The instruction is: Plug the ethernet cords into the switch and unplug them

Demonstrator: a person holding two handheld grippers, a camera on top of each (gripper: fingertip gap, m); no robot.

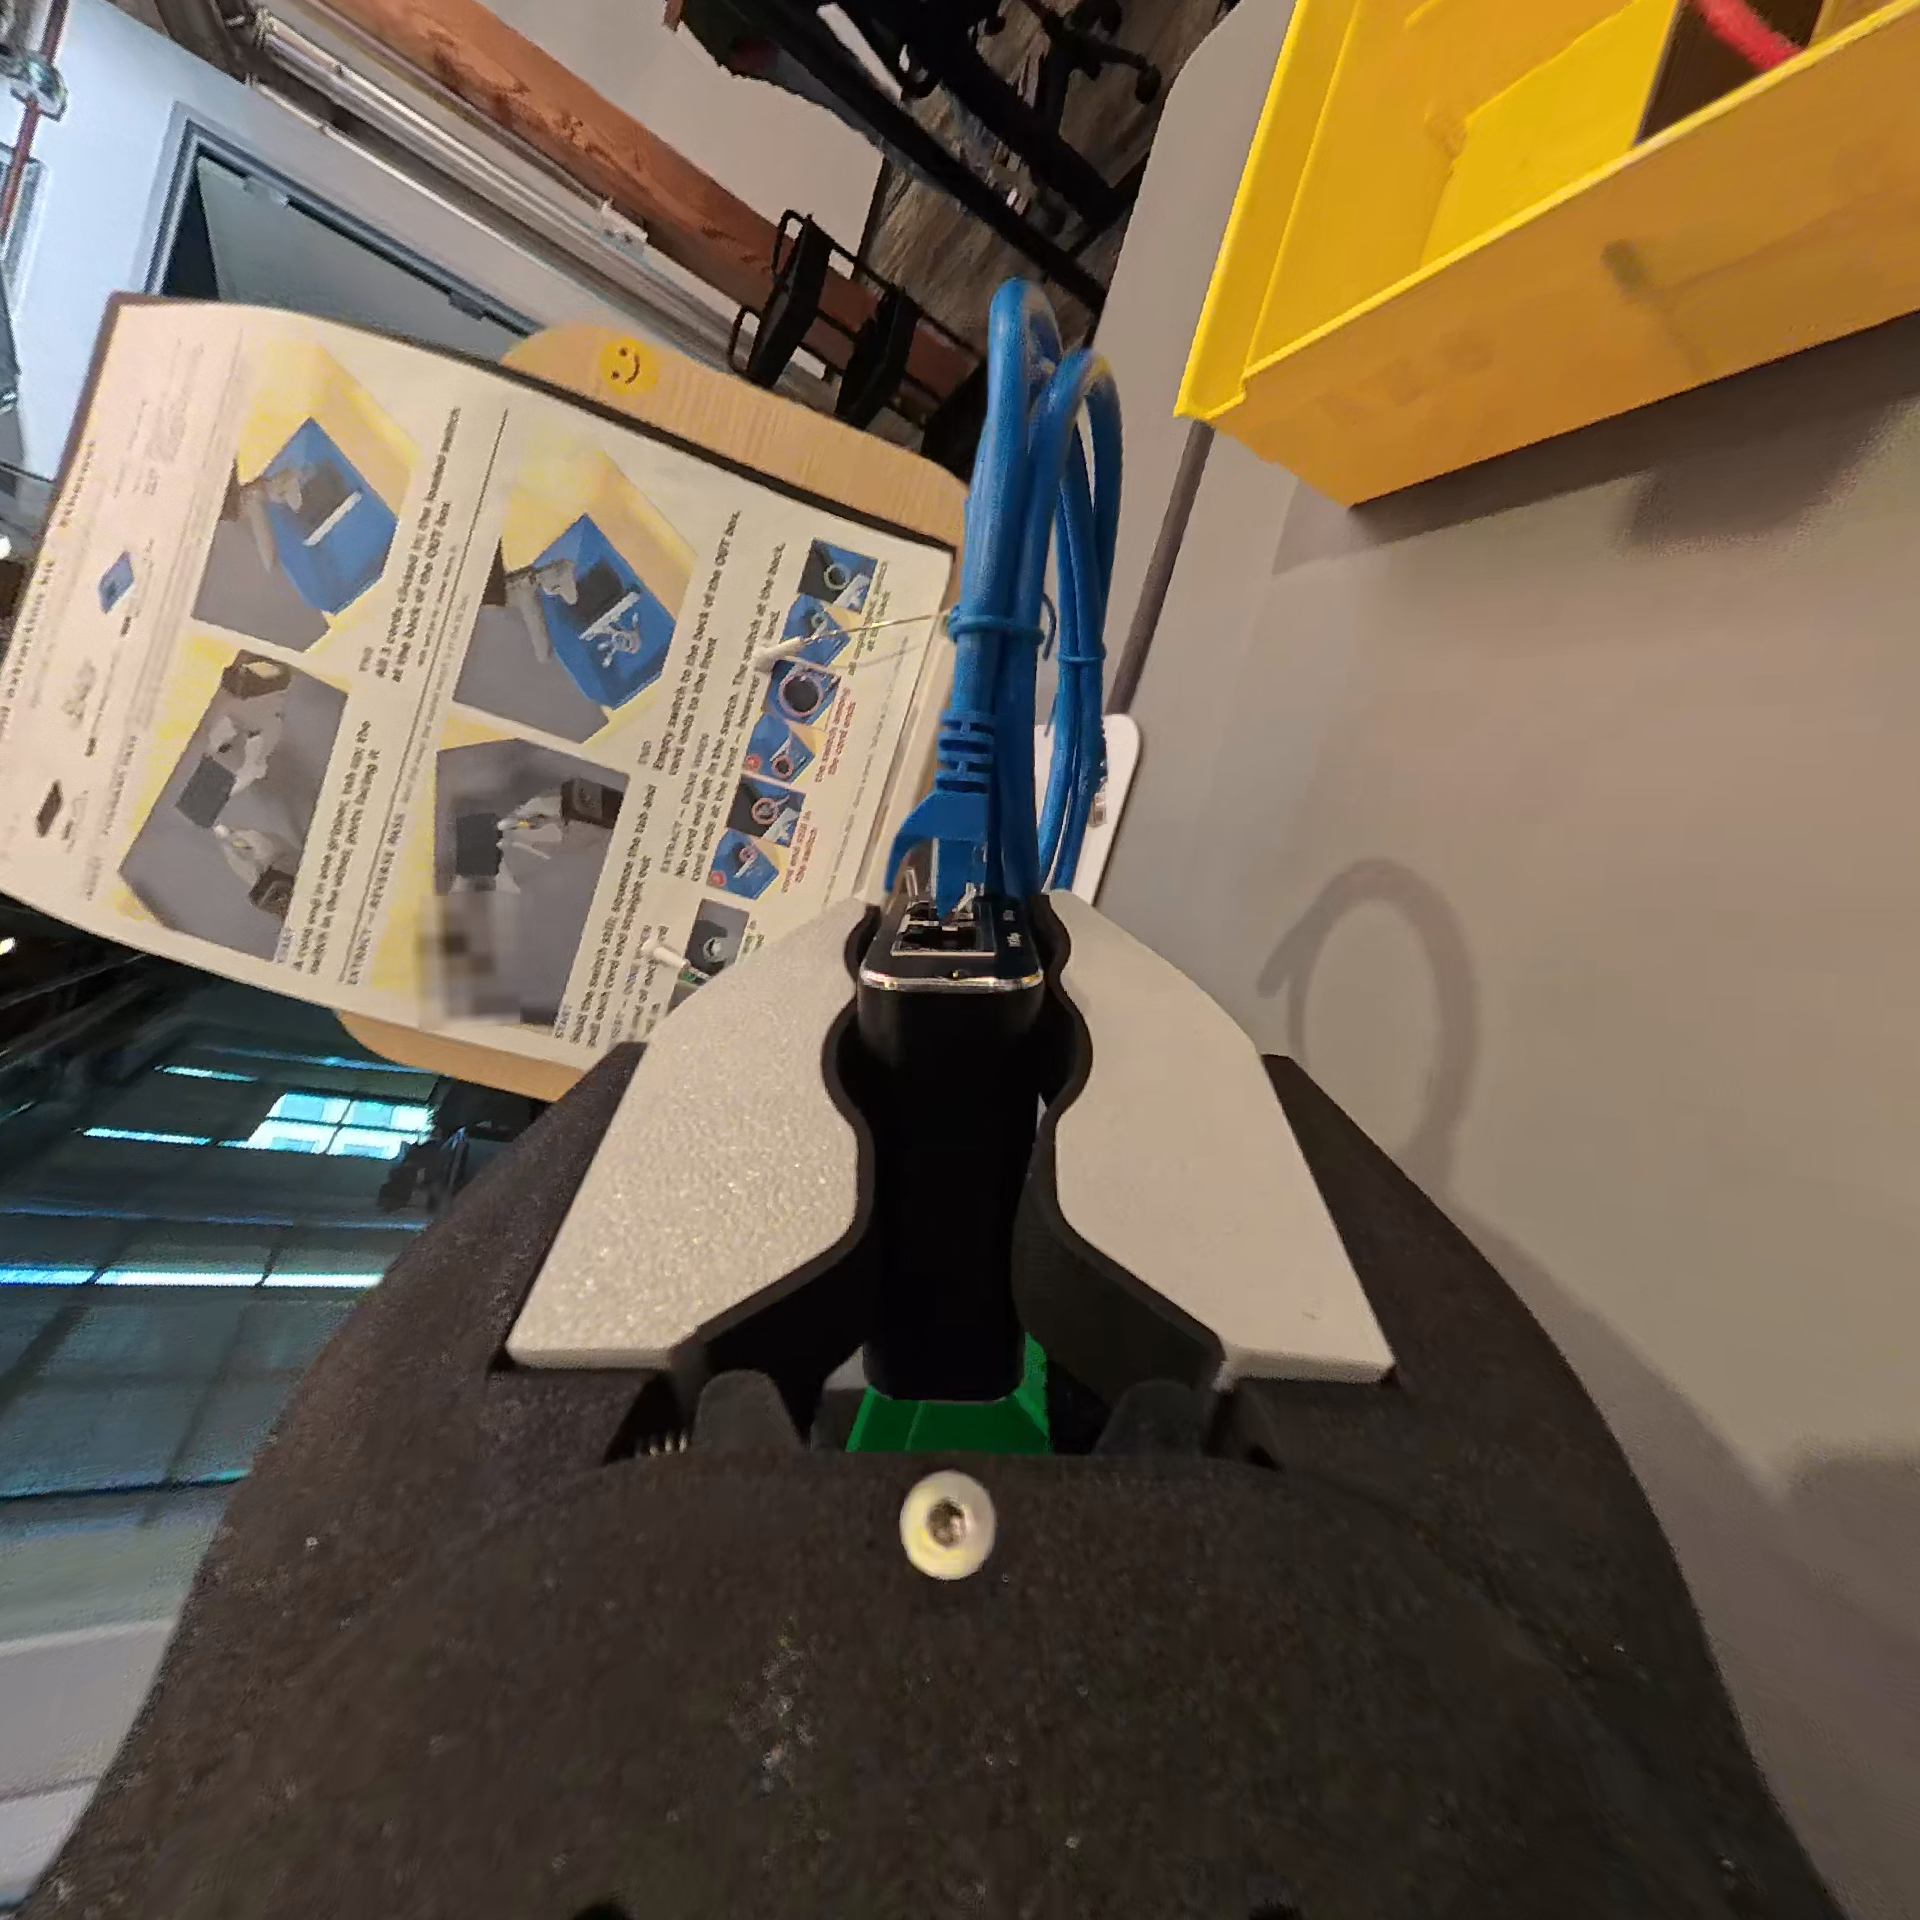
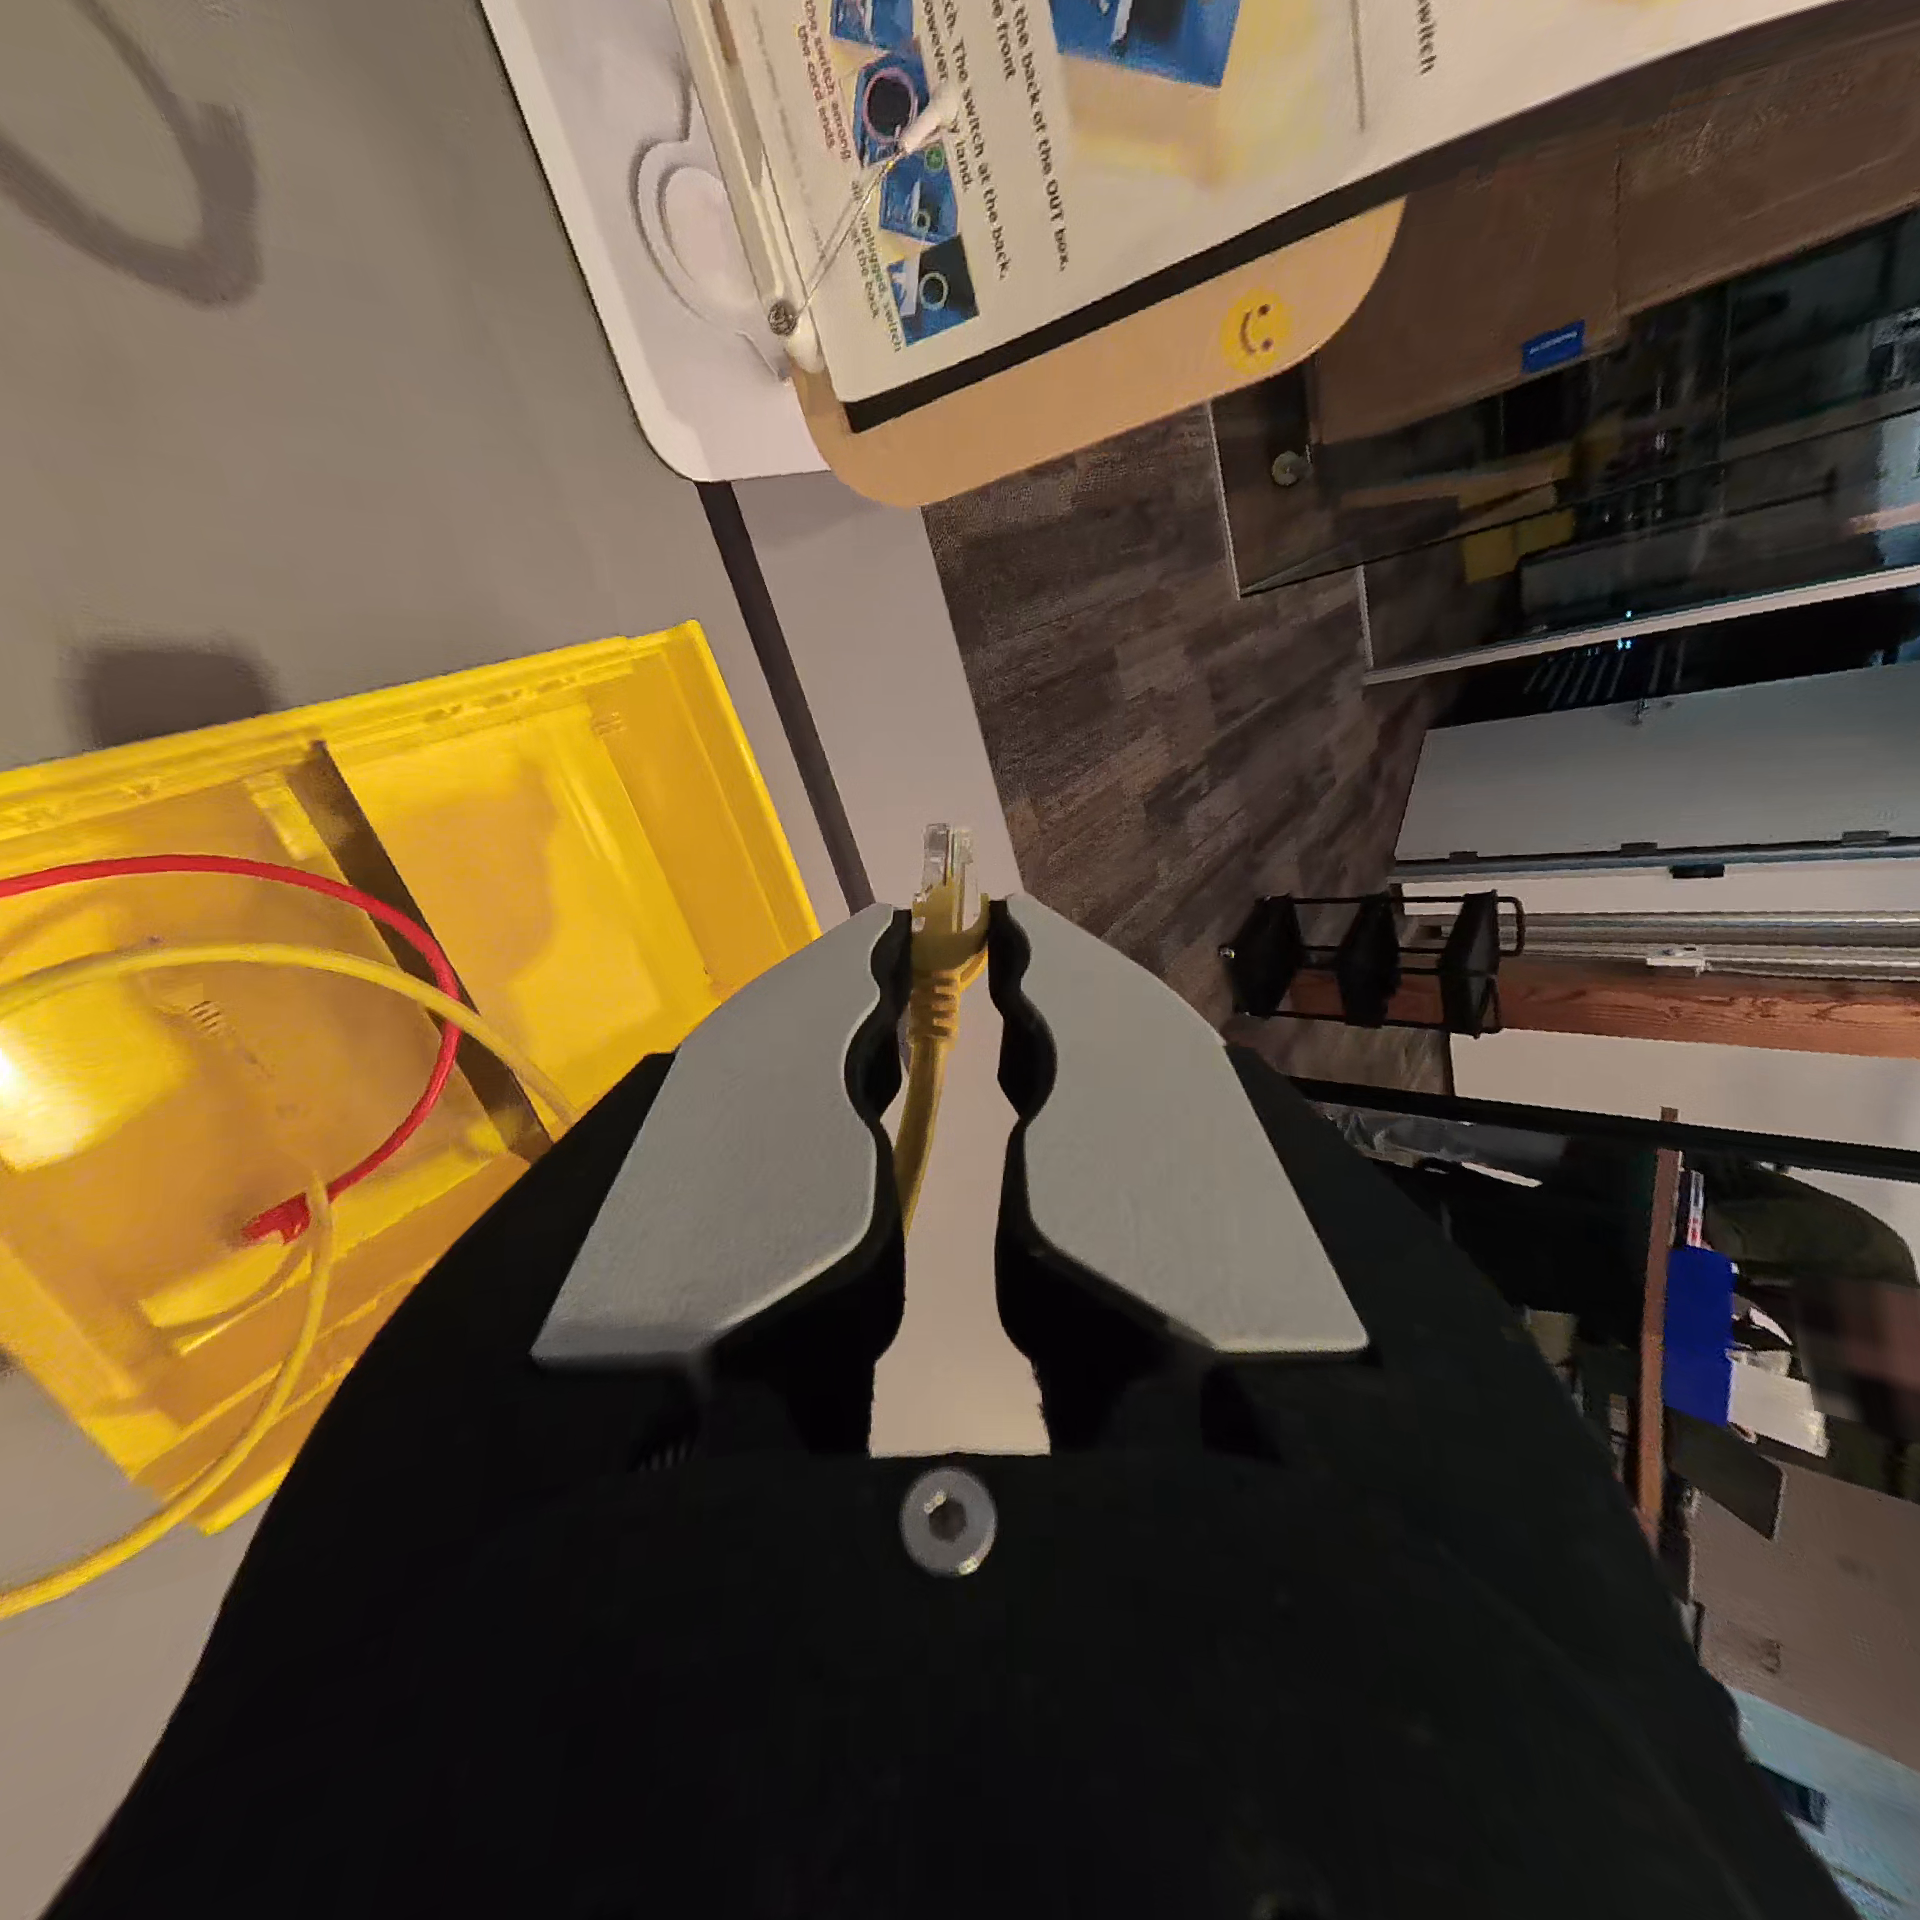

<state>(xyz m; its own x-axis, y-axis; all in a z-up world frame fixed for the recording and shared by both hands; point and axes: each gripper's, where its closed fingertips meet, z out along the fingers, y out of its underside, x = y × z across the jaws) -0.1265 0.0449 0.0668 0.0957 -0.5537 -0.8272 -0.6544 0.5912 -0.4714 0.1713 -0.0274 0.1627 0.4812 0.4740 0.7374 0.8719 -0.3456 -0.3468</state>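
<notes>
Left gripper point(image 1: 951, 935) clamped on a black ethernet switch point(image 1: 948, 1143); both grey fingers point(image 1: 727, 1122) press its sides, port face pointing away from the camera. One blue ethernet cord point(image 1: 1023, 582) plugged into a port, its blue boot point(image 1: 961, 769) standing just above the switch face. Rest of the blue cord is bundled in loops with ties and hangs beyond the switch. A clear plug point(image 1: 1096, 800) of the bundle dangles free beside it.

Right gripper point(image 2: 948, 920) closed on the boot of a yellow ethernet cord point(image 2: 940, 966); fingertips pinch the boot, clear plug point(image 2: 943, 857) juts past the tips, in the air over the table edge. Yellow cord trails back between the fingers and loops off to the left, across the yellow bin point(image 2: 582, 831). Red ethernet cord point(image 2: 416, 997) lies inside that bin, its red plug end point(image 2: 275, 1226) near the bin floor.

Grey table point(image 1: 1558, 935) under everything. Laminated instruction sheet point(image 1: 416, 675) on a tan board, propped at the table's far side, with a yellow smiley sticker point(image 2: 1255, 330) on the board corner. White card point(image 2: 665, 343) lies flat beside the board.
</notes>
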